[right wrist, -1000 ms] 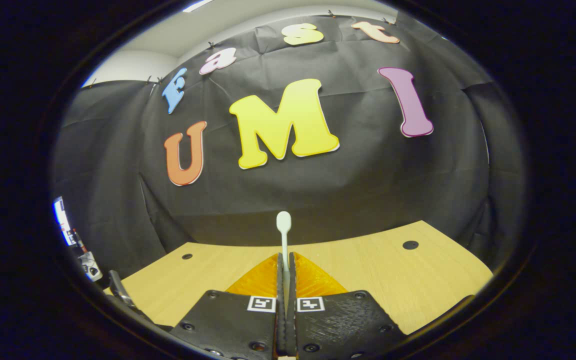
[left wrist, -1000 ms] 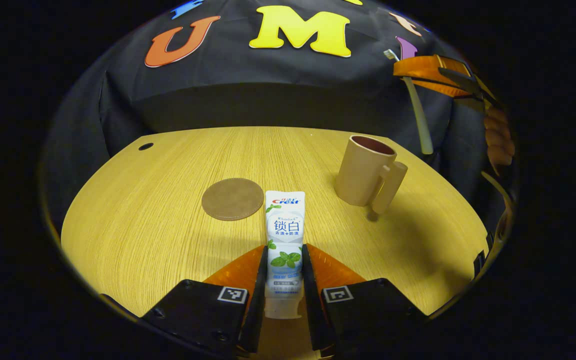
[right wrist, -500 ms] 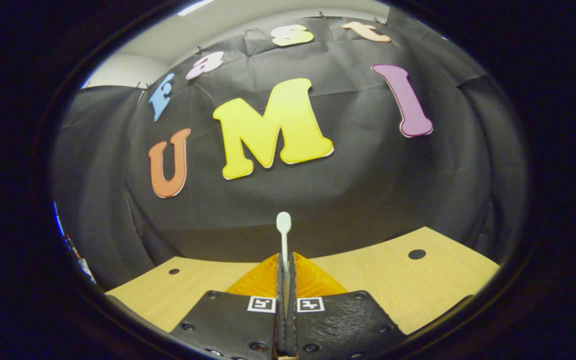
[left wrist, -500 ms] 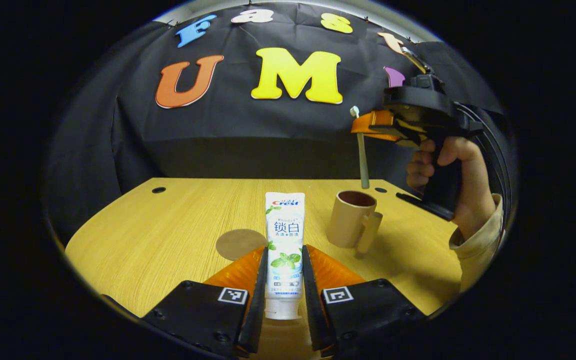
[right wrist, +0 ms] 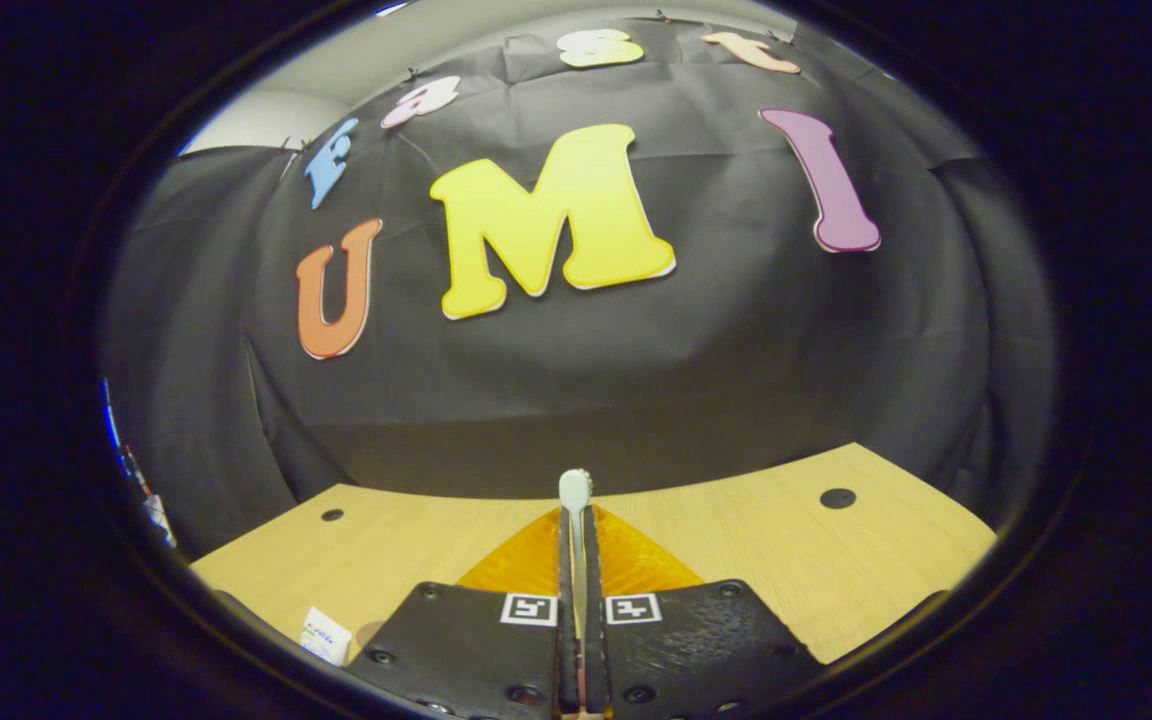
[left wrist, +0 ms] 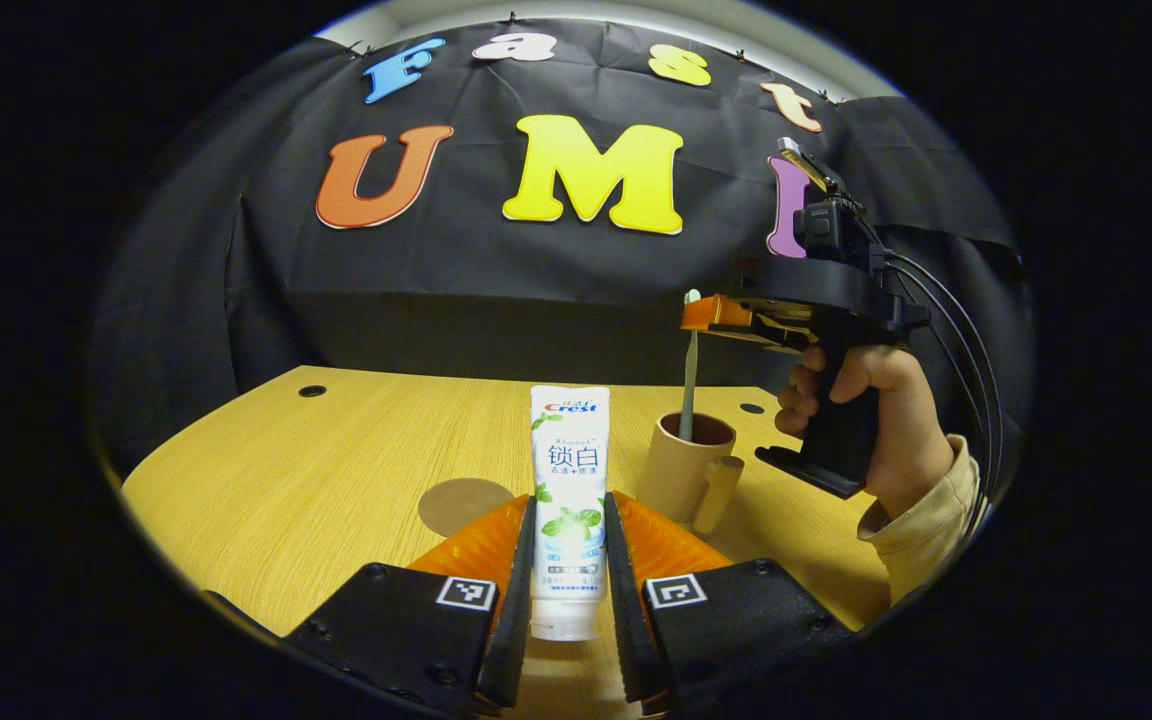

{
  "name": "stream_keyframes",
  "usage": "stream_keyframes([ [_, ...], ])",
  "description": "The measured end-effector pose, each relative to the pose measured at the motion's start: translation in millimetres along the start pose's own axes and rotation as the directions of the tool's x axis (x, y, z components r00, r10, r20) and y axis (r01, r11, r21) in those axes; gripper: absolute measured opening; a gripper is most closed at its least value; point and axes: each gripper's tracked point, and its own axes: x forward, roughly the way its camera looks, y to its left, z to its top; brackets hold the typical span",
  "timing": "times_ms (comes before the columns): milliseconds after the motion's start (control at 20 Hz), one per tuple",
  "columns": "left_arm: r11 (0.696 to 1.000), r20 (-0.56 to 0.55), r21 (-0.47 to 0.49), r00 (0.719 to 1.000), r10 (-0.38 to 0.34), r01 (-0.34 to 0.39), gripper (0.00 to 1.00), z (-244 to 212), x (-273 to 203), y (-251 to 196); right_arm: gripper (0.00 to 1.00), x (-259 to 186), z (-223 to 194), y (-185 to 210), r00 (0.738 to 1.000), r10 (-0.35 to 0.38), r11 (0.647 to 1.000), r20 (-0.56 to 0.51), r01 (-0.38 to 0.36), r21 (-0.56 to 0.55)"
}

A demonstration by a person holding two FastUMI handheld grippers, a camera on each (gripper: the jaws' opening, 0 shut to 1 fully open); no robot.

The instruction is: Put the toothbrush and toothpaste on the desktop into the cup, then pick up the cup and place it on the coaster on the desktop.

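My left gripper (left wrist: 569,498) is shut on the white toothpaste tube (left wrist: 569,440), which it holds upright above the near part of the wooden table (left wrist: 286,470). The round brown coaster (left wrist: 463,504) lies just left of the tube. The beige cup (left wrist: 678,472) stands to the right, handle toward me. In the left gripper view the right gripper (left wrist: 693,313) hovers over the cup, with the pale toothbrush (left wrist: 688,380) hanging from it into the cup's mouth. In the right gripper view my right gripper (right wrist: 576,512) is shut on the toothbrush (right wrist: 574,488), whose head pokes up at the fingertips.
A person's hand (left wrist: 871,400) and sleeve hold the right gripper beside the cup. Small dark holes (left wrist: 312,391) dot the tabletop near its far edge. The black cloth wall stands close behind the table. A white corner of the tube (right wrist: 324,633) shows low left in the right gripper view.
The right gripper has come down over the cup and the toothbrush's lower end has entered it. The brush head stands lower between the right fingers. My left gripper has lifted the toothpaste.
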Motion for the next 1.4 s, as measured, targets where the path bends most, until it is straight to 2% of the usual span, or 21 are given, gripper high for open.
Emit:
stream_keyframes([
  [50,1.000,-0.003,0.001,1.000,0.001,-0.001,0.40,1,3,-2,0.11,-2,-4,1,1.000,0.011,1.000,-0.015,-0.011,0.001],
  [150,1.000,0.007,0.003,1.000,0.003,-0.003,0.40,8,8,-3,0.18,-12,-6,2,0.999,0.046,0.999,-0.028,-0.046,0.004],
  [200,1.000,0.013,0.002,1.000,-0.001,0.001,0.40,13,10,-7,0.27,-16,-7,5,0.997,0.070,0.998,-0.034,-0.070,0.002],
  [300,1.000,0.029,0.004,1.000,-0.009,0.009,0.41,24,13,-15,0.68,-27,-7,-4,0.997,0.062,0.998,-0.035,-0.063,-0.028],
  [400,1.000,0.055,0.018,0.999,-0.001,0.000,0.41,37,15,-21,0.96,-40,-4,-13,0.999,0.049,0.997,-0.020,-0.050,-0.051],
  [500,0.998,0.083,0.055,0.996,0.016,-0.020,0.40,53,21,-25,0.96,-65,2,-27,1.000,0.024,0.998,0.016,-0.023,-0.066],
  [650,0.999,0.111,0.050,0.994,0.005,-0.011,0.40,71,32,-39,0.96,-98,4,-52,0.998,-0.015,0.997,0.062,0.020,-0.078],
  [850,0.998,0.173,0.068,0.985,-0.013,0.001,0.40,103,52,-55,0.95,-143,-15,-85,0.994,-0.063,0.993,0.086,0.071,-0.094],
  [1050,0.995,0.210,0.093,0.977,-0.049,0.030,0.40,127,75,-76,0.96,-171,-56,-110,0.996,-0.080,0.995,0.034,0.082,-0.061],
  [1200,0.994,0.246,0.091,0.966,-0.084,0.063,0.40,138,87,-94,0.96,-180,-91,-128,0.993,-0.100,0.994,-0.069,0.097,-0.054],
  [1300,0.992,0.252,0.099,0.963,-0.098,0.076,0.40,141,97,-104,0.96,-182,-103,-126,0.992,-0.071,0.997,-0.101,0.068,-0.032],
  [1400,0.991,0.240,0.108,0.965,-0.108,0.084,0.40,135,107,-111,0.93,-186,-105,-131,0.992,-0.073,0.997,-0.102,0.069,-0.045],
])
